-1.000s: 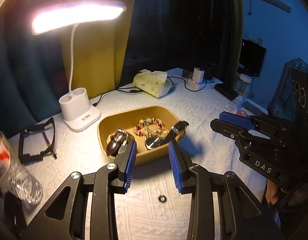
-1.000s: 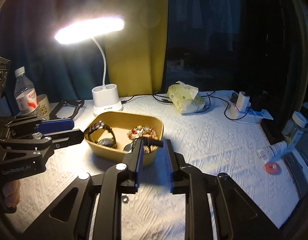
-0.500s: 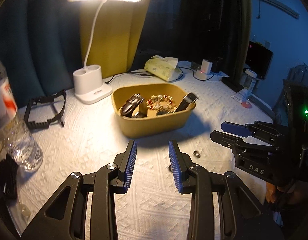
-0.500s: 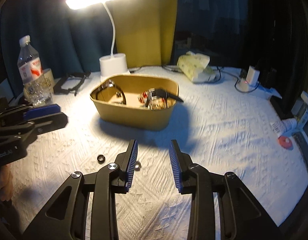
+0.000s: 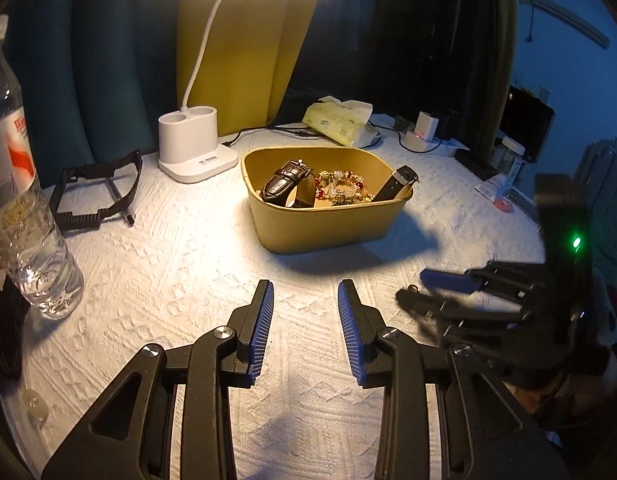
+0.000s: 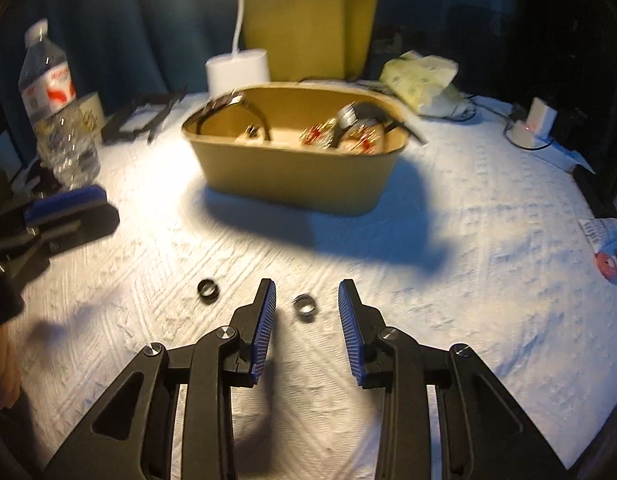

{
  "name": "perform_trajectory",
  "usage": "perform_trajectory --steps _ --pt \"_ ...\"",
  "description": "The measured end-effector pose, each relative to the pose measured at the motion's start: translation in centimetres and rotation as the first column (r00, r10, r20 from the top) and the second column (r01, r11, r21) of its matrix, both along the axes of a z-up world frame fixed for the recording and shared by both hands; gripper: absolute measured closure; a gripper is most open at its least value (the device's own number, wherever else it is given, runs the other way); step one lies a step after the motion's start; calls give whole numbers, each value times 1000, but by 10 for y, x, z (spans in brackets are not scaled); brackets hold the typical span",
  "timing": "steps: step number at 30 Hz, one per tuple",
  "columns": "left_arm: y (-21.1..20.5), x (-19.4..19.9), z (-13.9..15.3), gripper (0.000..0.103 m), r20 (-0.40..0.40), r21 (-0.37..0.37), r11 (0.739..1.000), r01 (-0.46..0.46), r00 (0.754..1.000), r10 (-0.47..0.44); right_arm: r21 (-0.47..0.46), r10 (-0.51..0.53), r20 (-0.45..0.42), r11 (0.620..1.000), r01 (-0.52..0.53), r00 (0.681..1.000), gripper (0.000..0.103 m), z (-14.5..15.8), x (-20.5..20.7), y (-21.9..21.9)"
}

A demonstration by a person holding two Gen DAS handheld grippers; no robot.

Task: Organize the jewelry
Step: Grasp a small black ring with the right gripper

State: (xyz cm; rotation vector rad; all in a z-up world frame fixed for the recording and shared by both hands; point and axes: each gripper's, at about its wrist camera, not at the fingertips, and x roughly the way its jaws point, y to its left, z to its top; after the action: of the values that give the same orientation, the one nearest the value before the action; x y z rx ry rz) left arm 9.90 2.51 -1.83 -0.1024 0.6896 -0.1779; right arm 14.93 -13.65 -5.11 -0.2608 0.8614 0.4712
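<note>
A tan tray [image 5: 328,232] [image 6: 300,184] on the white cloth holds a black-strap watch [image 5: 286,186], a beaded bracelet [image 5: 342,186] and another dark watch [image 5: 398,182]. Two rings lie on the cloth in front of it: a silver ring [image 6: 305,308] and a black ring [image 6: 207,291]. My right gripper [image 6: 307,312] is open and low over the cloth, with the silver ring between its fingers. It shows blurred in the left wrist view [image 5: 432,288]. My left gripper [image 5: 305,316] is open and empty, short of the tray; it also shows in the right wrist view [image 6: 68,208].
A white desk lamp [image 5: 194,148] stands behind the tray. A water bottle [image 5: 24,216] and a black frame [image 5: 96,190] are at the left. A tissue pack [image 5: 340,126], a charger [image 5: 422,134] and cables lie at the back right.
Both grippers have pulled back from the tray and dropped toward the cloth. The right gripper has moved down over the silver ring, which now lies between its fingers.
</note>
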Motion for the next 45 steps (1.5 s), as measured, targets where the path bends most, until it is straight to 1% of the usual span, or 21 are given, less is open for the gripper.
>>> perform_trajectory --steps 2,3,4,5,10,18,23,26,31,37,41,45 --pt "0 0 -1 67 -2 -8 1000 1 1000 -1 -14 6 4 1000 -6 1000 71 0 -1 2" --pt "0 -1 -1 67 -2 -10 1000 1 1000 -1 -13 10 3 1000 -10 1000 75 0 -1 2" --pt "0 0 -1 67 -2 -12 1000 3 1000 -3 -11 15 2 1000 -15 1000 85 0 -2 2" --pt "-1 0 -1 67 -3 -10 1000 5 1000 -5 -12 19 2 1000 -19 1000 90 0 -2 2" --pt "-3 1 -3 67 -13 4 1000 6 1000 -5 1 23 5 1000 -23 1000 90 2 -4 -1" --pt "-10 2 -7 67 -13 34 999 7 1000 -6 41 0 56 999 -2 998 90 10 -14 -18" --pt "-24 6 -14 67 -46 64 997 32 999 -29 61 -20 80 998 15 997 90 19 -17 -34" --pt "-30 9 -17 67 -60 58 998 35 998 -31 75 -35 83 997 28 996 90 20 -18 -44" --pt "-44 15 -21 67 -95 72 996 52 994 -45 99 -59 88 994 50 994 90 22 -18 -60" --pt "-66 23 -28 67 -138 115 991 69 989 -53 125 -68 86 991 57 994 90 21 -16 -75" --pt "-76 31 -37 67 -188 154 985 76 981 -47 142 -74 96 988 60 993 90 23 -16 -85" --pt "-81 34 -37 68 -185 173 982 79 982 -46 153 -89 101 985 73 991 90 25 -15 -99"
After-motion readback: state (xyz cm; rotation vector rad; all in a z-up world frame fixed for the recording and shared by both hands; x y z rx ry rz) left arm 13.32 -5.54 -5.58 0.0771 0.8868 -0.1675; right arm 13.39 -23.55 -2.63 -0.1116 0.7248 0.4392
